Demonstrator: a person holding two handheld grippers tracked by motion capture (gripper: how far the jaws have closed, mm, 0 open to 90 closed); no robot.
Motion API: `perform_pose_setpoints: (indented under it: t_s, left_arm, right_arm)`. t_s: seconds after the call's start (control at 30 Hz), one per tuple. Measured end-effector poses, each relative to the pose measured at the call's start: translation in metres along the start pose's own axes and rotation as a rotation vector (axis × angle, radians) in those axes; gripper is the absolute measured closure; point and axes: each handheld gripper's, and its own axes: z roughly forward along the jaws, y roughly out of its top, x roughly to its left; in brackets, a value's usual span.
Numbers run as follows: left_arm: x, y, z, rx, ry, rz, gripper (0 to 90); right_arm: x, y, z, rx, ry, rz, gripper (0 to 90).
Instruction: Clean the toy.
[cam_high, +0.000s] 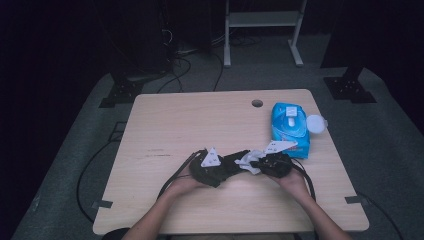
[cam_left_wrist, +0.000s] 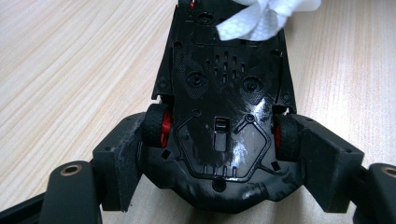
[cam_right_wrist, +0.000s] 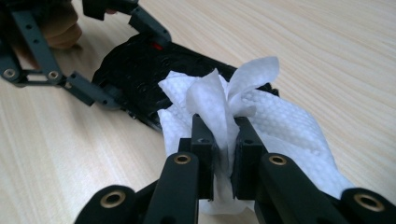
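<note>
Left gripper clamps the upturned toy car by its rear wheels — chassis runs toward 12 o'clock. Right gripper pinches the wet wipe on the car's far end.

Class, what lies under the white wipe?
The wipe, pinched in the right gripper, lies over one end of the upturned toy car held by the left gripper. The covered end is hidden.

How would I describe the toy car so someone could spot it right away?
Start at the wooden table, near edge, between the two hands. The toy car lies upside down in the left gripper, black underside up, red wheel hubs, unlike the white wipe touching it.
</note>
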Motion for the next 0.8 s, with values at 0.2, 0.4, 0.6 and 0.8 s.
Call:
perform_pose_setpoints:
  t_s: [0.2,0.4,0.6,0.8]
  left_arm:
    - [0.003,0.000,-0.002,-0.005,-0.002,-0.036,20.9]
    - [0.016,-0.001,-0.013,-0.073,-0.057,-0.165,17.2]
    - [0.027,-0.006,-0.015,-0.089,-0.103,-0.293,18.0]
    - [0.029,-0.009,-0.007,-0.048,-0.136,-0.355,22.6]
  right_arm:
    - [0.000,-0.003,-0.001,-0.009,0.003,0.007,81.2]
    - [0.001,-0.007,-0.001,-0.024,0.003,-0.008,81.2]
    - [0.004,-0.009,-0.002,-0.027,0.003,-0.040,81.3]
    - [0.005,-0.011,-0.003,-0.029,0.013,-0.071,81.4]
